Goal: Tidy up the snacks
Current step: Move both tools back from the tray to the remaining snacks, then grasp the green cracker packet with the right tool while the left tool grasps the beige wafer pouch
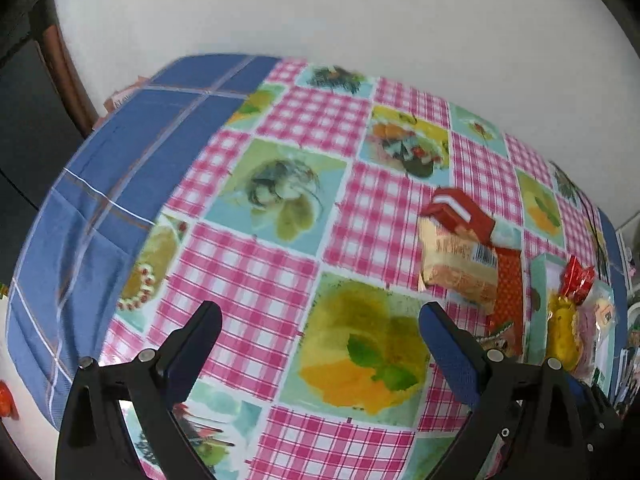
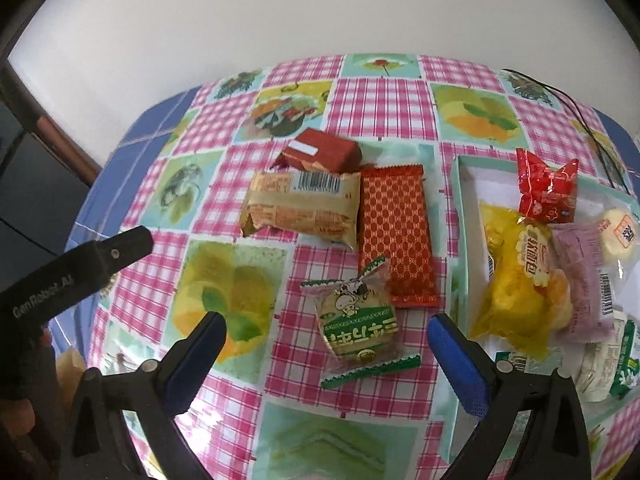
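Green-and-tan biscuit packet (image 2: 358, 322), lying flat on the bench (image 2: 256, 384), directly ahead of the right tool (image 2: 327, 330), whose blue-padded fingers stand wide apart and hold nothing. Orange patterned wrapper (image 2: 394, 236), flat, touching the biscuit packet's far corner. Tan cracker pack (image 2: 302, 208) with barcode, beside the wrapper's left edge. Dark red box (image 2: 324, 154), behind the cracker pack and touching it. Shallow teal-rimmed tray (image 2: 460, 184), at right, holding a yellow bun bag (image 2: 514, 264), a purple packet (image 2: 582, 276), a red crinkled packet (image 2: 548, 188) on top, and more snacks, partly hidden. Left tool (image 1: 320, 318), fingers likewise wide apart and empty, above bare checked cloth; cracker pack (image 1: 460, 264) and red box (image 1: 460, 212) lie ahead to its right. Black cable (image 2: 576, 116) at the far right bench edge.
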Tool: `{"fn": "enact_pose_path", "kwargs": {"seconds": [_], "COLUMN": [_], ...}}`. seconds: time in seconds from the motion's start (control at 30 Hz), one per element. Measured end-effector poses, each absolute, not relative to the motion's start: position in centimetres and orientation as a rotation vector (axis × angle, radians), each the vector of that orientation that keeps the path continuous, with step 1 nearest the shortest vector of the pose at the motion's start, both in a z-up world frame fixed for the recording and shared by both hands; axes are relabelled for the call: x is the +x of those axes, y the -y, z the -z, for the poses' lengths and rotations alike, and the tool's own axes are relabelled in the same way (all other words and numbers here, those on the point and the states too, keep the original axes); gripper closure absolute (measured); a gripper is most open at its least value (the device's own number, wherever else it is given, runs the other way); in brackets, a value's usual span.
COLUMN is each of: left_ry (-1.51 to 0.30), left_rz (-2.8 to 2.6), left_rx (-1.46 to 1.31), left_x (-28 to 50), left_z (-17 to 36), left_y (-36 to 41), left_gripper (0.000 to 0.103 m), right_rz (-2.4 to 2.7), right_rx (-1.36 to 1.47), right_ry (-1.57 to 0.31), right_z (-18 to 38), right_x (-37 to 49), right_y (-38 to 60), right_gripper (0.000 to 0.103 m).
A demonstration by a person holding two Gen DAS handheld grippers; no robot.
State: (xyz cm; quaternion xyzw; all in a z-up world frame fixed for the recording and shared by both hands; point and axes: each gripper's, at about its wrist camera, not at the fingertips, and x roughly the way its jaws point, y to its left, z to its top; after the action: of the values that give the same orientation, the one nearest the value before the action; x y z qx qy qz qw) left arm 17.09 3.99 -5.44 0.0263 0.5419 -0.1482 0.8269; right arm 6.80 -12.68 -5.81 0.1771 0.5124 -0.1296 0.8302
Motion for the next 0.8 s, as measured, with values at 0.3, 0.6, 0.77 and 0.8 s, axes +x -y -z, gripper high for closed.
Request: {"fn": "enact_pose_path", "kwargs": {"seconds": [0.3,0.6,0.77,0.8], "left_ry": [-1.250,-1.264,-1.265,-1.265], "left_rz": [0.354,0.352,0.352,0.353], "left_rx": [0.105,0.108,0.113,0.114], "left_x": [17.1,17.5,17.6,17.5], "left_z": [8.7,9.1,9.1,9.1], "left_y": [-1.9,-1.8,-1.6,-1.6], "left_gripper": [0.004,0.004,0.004,0.004], "right_rz": [0.275,0.286,0.278,0.279], "right_rx": [0.336,0.329,0.327,0.330], "right_ry": [-1.145,-1.187,-1.190,-1.193], "right_z": [7.6,9.4,9.6,9.7], "right_x": [7.5,8.1,8.2,8.3], "right_y": [12.7,13.2,13.3,13.3], "right_gripper": [0.021,0.034,0.045,0.046]}}
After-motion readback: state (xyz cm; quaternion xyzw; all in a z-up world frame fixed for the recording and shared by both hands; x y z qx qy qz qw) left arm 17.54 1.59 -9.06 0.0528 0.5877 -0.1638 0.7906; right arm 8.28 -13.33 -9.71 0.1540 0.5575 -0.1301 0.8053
